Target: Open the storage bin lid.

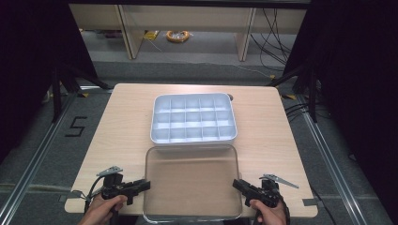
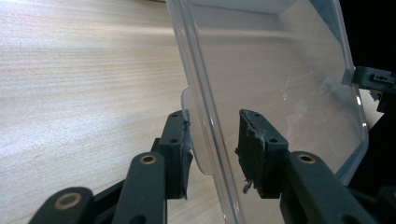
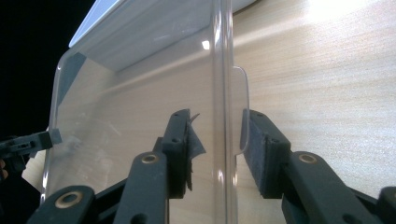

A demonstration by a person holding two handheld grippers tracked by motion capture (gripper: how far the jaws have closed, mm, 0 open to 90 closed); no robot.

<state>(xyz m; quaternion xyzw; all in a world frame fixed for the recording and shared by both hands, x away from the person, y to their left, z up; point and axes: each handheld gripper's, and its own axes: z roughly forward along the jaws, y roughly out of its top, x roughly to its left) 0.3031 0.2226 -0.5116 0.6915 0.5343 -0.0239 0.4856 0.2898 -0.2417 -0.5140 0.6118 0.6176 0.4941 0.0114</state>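
A clear plastic lid (image 1: 192,180) is lying flat near the front edge of the counter (image 1: 122,126), its near edge reaching just past that edge. It is rectangular with rounded corners and a raised rim, and a small rounded tab (image 2: 196,140) is jutting from each short side. Just behind it, the white compartment tray (image 1: 193,119) is sitting open, its grid of cells showing, its front wall almost touching the lid's far edge.

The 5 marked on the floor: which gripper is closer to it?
Left. The left gripper flanks the clear lid on the side of the 5; the right gripper is at the lid's opposite edge.
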